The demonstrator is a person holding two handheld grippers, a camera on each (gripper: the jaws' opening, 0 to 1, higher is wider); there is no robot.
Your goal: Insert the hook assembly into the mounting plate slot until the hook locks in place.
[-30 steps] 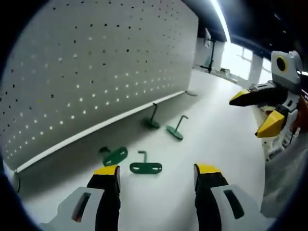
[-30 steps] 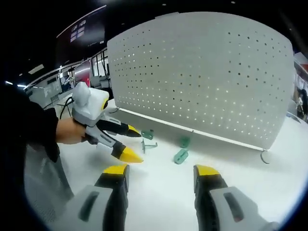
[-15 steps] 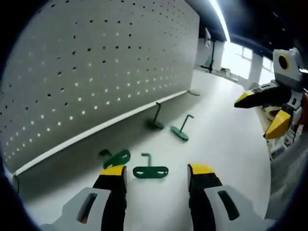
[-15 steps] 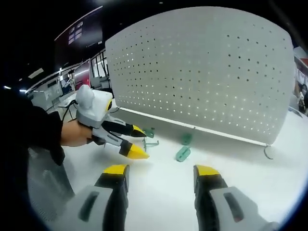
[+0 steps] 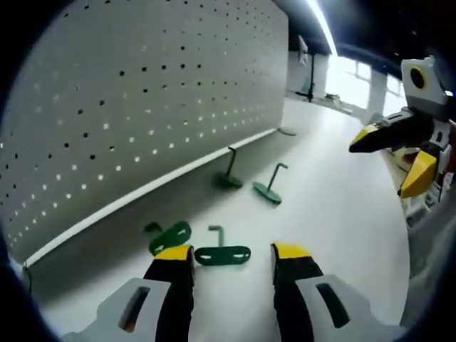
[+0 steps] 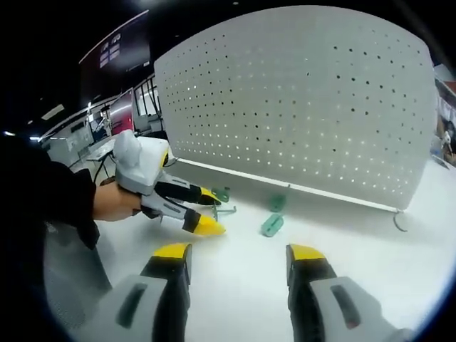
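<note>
So the green hook pieces are all still lying loose on the white table, none of them in the board yet. The nearest hook lies flat just ahead of the left gripper, pretty much between its yellow tips, with a second hook touching or almost touching the left tip. Two more hooks stand with their stems up, closer to the foot of the pegboard.

What's changed over the last second: the left gripper has crept in on that flat hook, and its jaws have narrowed a bit. They're still apart with nothing between them, so no grab yet. My read is it's lining up the first pick, and the actual inserting hasn't started.

The right gripper hangs back, jaws wide apart and empty, aimed at the same cluster. From the right gripper view you can see a hand bringing the left gripper down towards the hooks.

The pegboard is the mounting plate here: pale grey, full of small holes, standing upright on the table on a white base rail. Beyond it, it's a dim hall with a ceiling light strip and bright windows at the far end.
</note>
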